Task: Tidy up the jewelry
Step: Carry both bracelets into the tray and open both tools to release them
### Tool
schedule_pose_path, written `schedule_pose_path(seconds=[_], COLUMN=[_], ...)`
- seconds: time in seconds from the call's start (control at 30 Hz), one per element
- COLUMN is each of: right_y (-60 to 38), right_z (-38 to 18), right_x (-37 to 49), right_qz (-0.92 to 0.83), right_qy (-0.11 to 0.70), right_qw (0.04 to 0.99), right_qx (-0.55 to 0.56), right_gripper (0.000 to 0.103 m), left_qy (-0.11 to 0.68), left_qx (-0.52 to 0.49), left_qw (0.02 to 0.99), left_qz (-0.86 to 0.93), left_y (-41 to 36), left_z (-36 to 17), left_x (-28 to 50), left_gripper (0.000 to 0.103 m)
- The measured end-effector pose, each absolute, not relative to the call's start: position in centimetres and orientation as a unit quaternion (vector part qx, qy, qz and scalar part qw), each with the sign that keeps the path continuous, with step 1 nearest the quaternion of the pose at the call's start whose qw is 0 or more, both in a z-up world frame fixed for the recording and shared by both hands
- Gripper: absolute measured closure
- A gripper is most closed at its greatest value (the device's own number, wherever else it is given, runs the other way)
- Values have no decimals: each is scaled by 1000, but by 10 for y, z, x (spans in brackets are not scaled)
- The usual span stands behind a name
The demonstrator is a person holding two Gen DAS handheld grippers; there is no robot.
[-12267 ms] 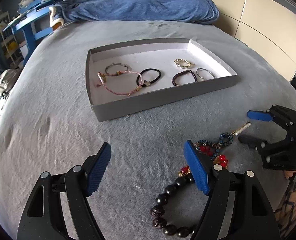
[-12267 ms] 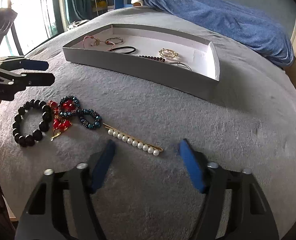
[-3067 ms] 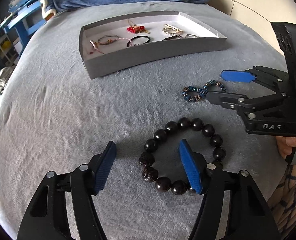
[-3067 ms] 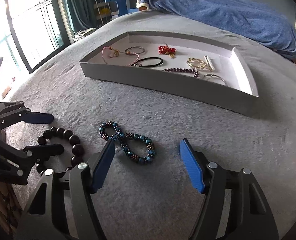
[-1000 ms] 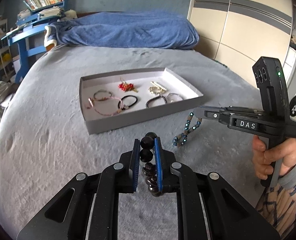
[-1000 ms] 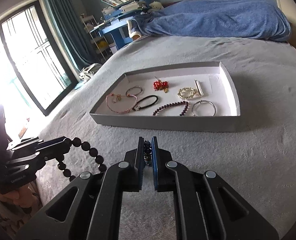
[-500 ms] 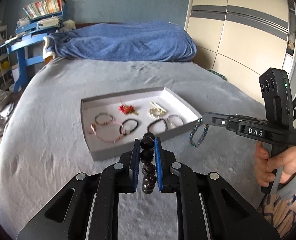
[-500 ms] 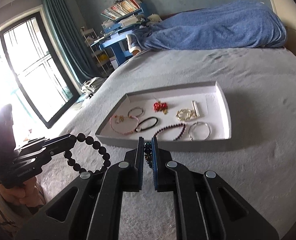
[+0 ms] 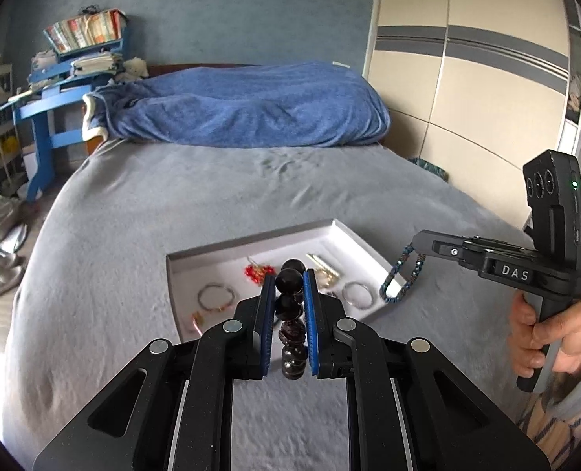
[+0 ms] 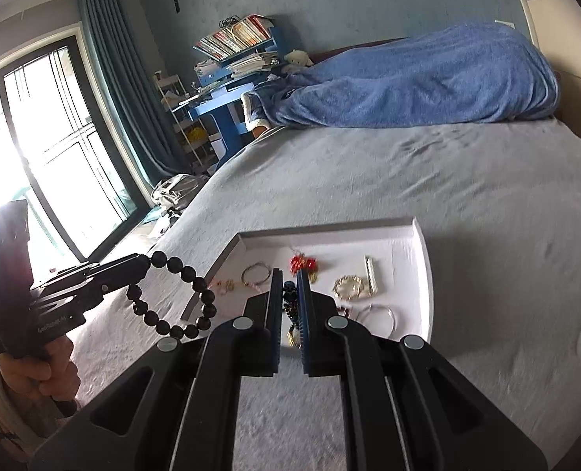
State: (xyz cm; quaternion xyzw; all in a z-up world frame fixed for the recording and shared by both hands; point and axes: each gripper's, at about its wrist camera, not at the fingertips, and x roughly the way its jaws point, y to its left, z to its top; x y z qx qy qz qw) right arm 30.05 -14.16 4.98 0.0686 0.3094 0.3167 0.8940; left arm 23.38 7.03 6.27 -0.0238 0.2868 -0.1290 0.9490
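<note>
- Left gripper (image 9: 286, 302) fingers were pinched on the black bead bracelet (image 10: 172, 298), which dangled off the tips above the bed (image 9: 133, 204), just short of the tray's near left corner.
- Right gripper (image 10: 290, 306) fingers were nearly together, clamped on the blue beaded bracelet (image 9: 402, 274), which hung in a loop over the tray's right corner.
- The white tray (image 10: 424, 274) sat on the grey bed, already holding a red charm piece (image 10: 302, 263), a gold bracelet (image 10: 349, 286), a silver bangle (image 9: 356, 294) and a few more.

Daylit fisheye frames, blown-out window (image 10: 35, 149)
</note>
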Motion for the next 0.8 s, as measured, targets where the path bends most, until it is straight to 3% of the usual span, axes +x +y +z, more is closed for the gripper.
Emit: schedule_pose_path(seconds=[0.8], right_y=[-108], right_z=[22], right_x=[404], right_qz=[277], right_qy=[355], right_qw=[892], right_qx=[45], right_gripper=[96], left_qy=[350], left_qx=[-75], left_qw=[926], left_qz=[-119], left_y=[92], left_z=[28], left_x=[355], left_gripper=[88])
